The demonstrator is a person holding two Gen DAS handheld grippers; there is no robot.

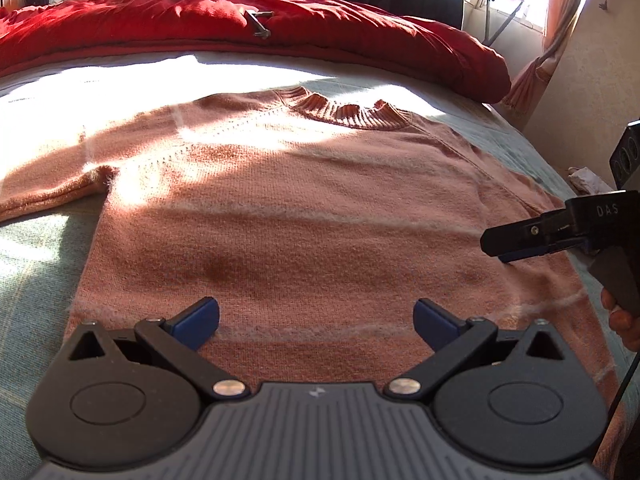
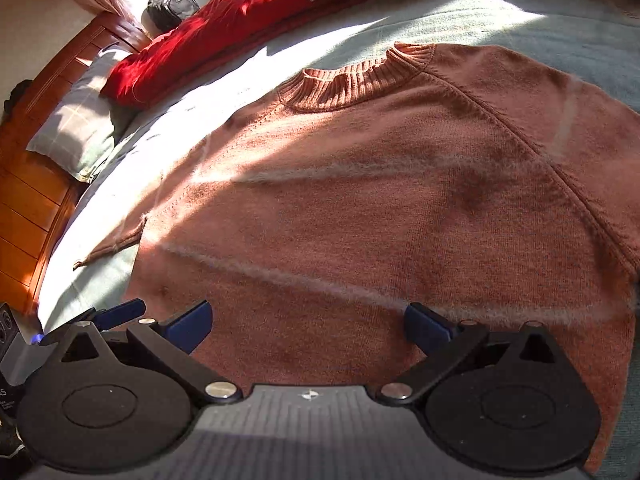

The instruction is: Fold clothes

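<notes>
Bordering the flat sweater (image 1: 304, 216), a red duvet (image 1: 320, 36) lies bunched.

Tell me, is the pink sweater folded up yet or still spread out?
Spread out. The sweater lies flat on the bed, collar showing and one sleeve stretched sideways. No fold shows.

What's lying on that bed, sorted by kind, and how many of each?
Pink knit sweater: 1
Red duvet: 1
Checked pillow: 1
Small metal tool on the duvet: 1
Total: 4
</notes>
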